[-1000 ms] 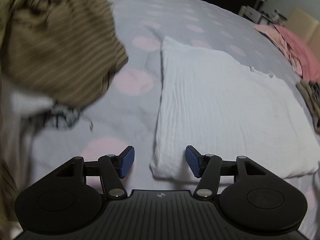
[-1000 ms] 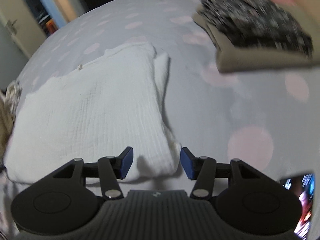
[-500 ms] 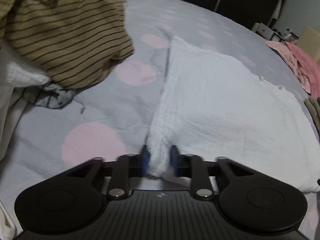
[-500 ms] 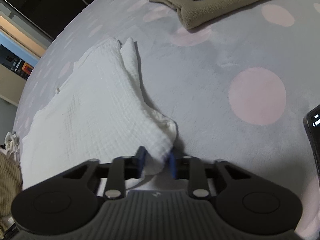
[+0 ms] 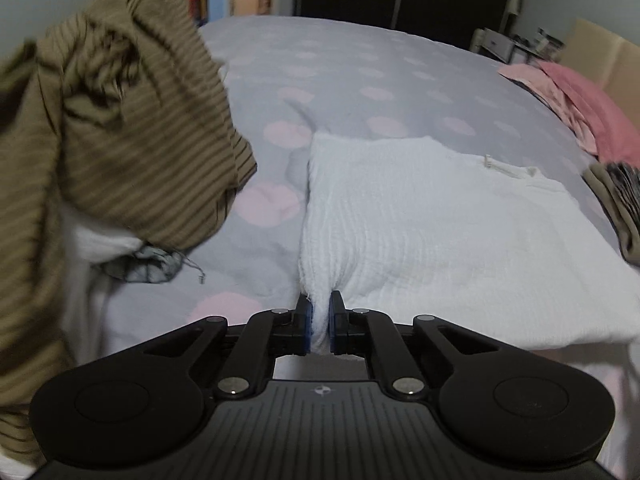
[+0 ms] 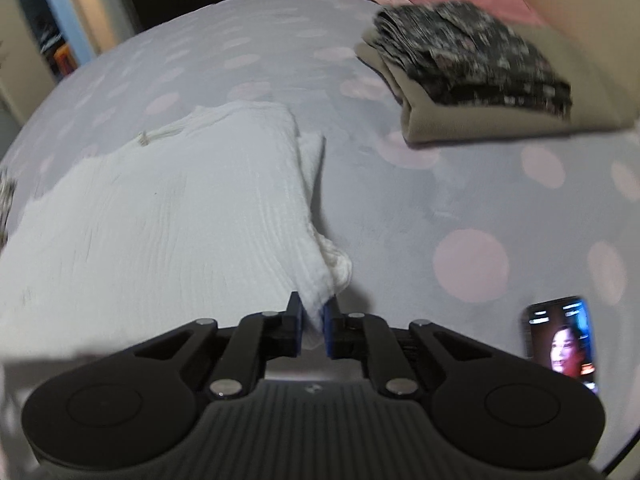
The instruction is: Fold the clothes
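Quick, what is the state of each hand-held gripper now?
Left hand-held gripper: just closed, shut on the white garment.
Right hand-held gripper: just closed, shut on the same white garment.

No text, label, brand or number can be read anywhere in either view. The phone (image 6: 562, 342) lying near right on the bed (image 6: 400, 208) shows a lit screen, but its small bright lines are too blurred to read.

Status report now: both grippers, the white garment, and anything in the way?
Left gripper and right gripper just closed, each shut on a near corner of the white garment. Garment half folded on bed. Phone lies right, striped pile left; fold path clear.
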Tool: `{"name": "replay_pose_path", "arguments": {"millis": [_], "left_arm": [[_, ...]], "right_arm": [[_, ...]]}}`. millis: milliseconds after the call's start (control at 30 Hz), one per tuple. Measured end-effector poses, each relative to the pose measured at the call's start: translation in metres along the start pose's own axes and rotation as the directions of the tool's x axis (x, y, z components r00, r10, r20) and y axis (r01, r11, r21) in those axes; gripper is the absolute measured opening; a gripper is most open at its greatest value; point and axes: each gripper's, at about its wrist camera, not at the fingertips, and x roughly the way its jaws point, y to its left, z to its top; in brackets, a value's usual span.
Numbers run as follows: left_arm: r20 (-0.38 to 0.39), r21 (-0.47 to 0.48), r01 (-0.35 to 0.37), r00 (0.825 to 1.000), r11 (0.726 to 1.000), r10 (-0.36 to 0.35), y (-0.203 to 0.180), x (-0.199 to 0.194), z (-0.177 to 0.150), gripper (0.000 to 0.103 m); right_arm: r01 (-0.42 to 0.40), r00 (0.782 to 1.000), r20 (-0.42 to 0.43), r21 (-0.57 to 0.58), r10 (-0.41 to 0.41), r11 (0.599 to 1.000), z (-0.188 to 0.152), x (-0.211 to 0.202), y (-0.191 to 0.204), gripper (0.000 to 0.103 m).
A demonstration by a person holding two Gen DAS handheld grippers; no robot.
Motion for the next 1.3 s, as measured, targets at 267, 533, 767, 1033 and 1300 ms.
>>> {"name": "replay_pose_path", "arguments": {"millis": [267,533,767,1033,1300], "left_arm": [[-0.084,0.078,0.023,0.996,0.997,-0.016,0.007,-0.060,-0.025,0.006],[-0.164,0.220,-0.028,0.984,0.975,0.065,-0.001,-0.058,-0.065,0.006],[-0.236,0.303,-0.038,0.965,0.952,0.113,-0.007,-0.023,-0.090,0.007],[-0.220,0.288,-0.071,0.966,0.955,0.138,-0.001,-0.031,-0.091,0.018],[-0.057,0.275,-0.084,0.993,0.958,0.104,-0.015,-0.055,-0.064,0.043]], "right_arm": [[-0.033,0.995,-0.100,-0.062,0.026,0.998,-0.045,-0.053,-0.016,0.011],[-0.064,0.978,-0.209,-0.186,0.024,0.980,-0.096,-0.059,-0.009,0.011],[-0.020,0.959,-0.273,-0.329,-0.074,0.944,-0.114,-0.012,0.014,0.011],[0.035,0.960,-0.249,-0.362,-0.132,0.932,-0.108,0.000,0.018,0.030],[0.015,0.982,-0.175,-0.336,-0.078,0.942,-0.077,-0.011,0.027,0.034]]}}
